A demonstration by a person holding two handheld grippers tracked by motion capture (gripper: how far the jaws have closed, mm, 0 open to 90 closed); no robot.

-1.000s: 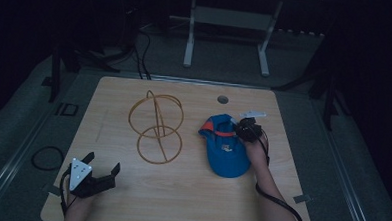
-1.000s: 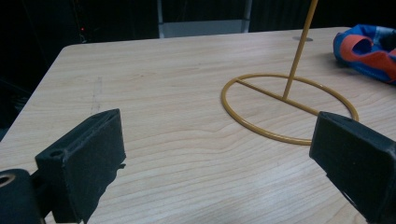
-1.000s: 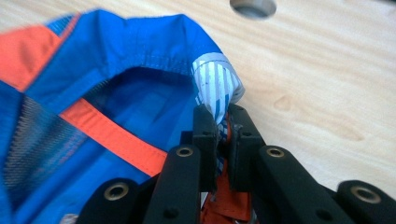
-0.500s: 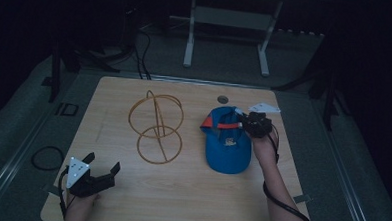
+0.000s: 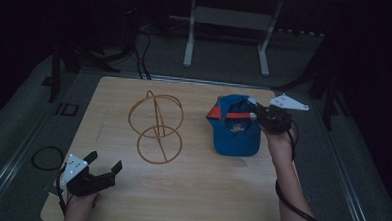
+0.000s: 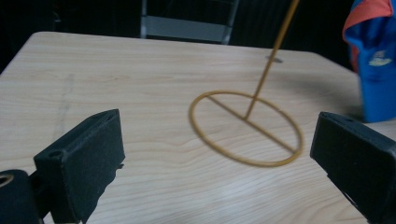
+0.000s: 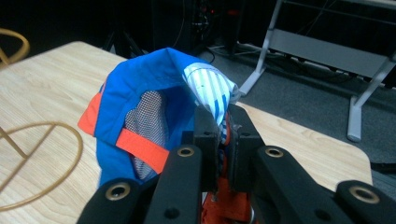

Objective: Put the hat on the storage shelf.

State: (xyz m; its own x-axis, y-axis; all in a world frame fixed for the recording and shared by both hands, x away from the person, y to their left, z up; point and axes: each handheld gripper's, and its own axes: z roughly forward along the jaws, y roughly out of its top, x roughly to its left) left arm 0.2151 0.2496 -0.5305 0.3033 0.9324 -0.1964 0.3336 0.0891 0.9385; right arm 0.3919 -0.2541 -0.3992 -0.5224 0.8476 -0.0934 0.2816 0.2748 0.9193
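In the high view, the right gripper (image 5: pixel 264 115) is holding a blue cap (image 5: pixel 235 126) by its edge at the right side of the table (image 5: pixel 190 190), the cap hanging with its lower end at or just above the wood. The wire stand (image 5: pixel 155 127) is standing just left of it, apart from the cap. The left gripper (image 5: pixel 102 172) is waiting near the front left corner with its 2 jaws apart and nothing between them.

In the left gripper view, the open jaws are framing the stand's base ring (image 6: pixel 246 128), well ahead of them.

In the right gripper view, the 2 jaws are clamping together on the cap's (image 7: pixel 140 98) fabric edge.

The step in hand is likely carrying the cap to the stand. The next move is calling for lifting the cap higher than the stand's top loop, then lowering it squarely over that loop.
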